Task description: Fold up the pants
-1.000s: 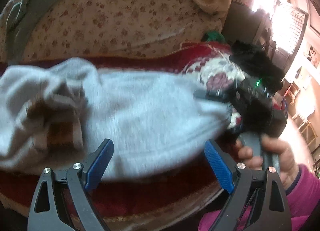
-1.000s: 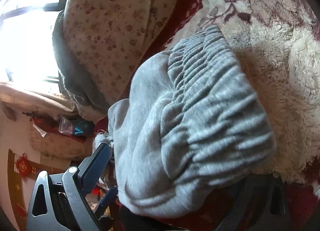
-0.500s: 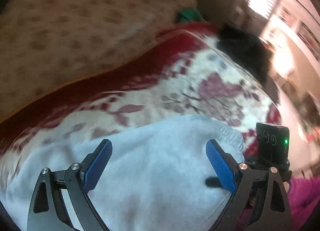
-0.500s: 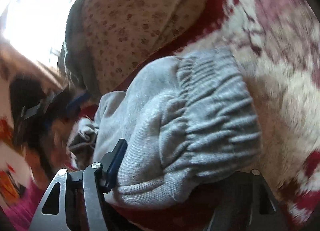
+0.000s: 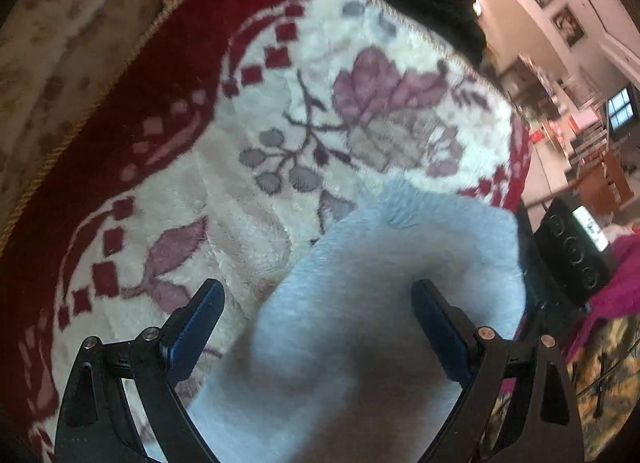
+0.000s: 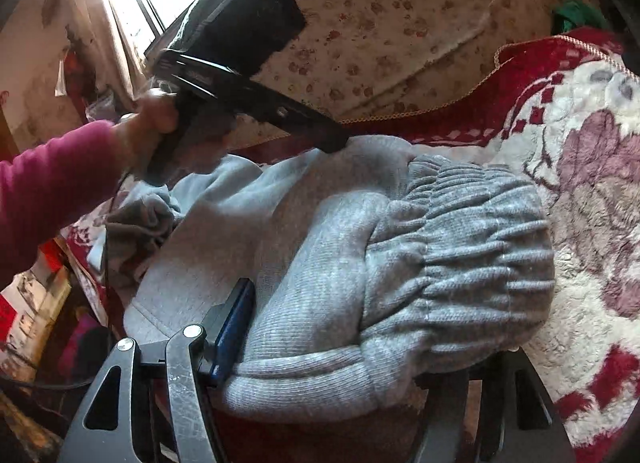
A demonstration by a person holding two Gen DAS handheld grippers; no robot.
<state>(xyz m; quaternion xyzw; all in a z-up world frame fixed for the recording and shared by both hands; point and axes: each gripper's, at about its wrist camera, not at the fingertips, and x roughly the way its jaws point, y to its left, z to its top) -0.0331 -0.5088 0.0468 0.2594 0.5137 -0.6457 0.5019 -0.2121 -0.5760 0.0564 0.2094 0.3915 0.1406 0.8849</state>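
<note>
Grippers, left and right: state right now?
Left gripper: open, jaws wide over the grey pants, pads not pressing.
Right gripper: shut on the pants' bunched waistband.

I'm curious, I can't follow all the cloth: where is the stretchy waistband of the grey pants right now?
In the right wrist view the waistband is bunched at centre-right, on the red and cream blanket, just ahead of the right gripper closed on the pants.
</note>
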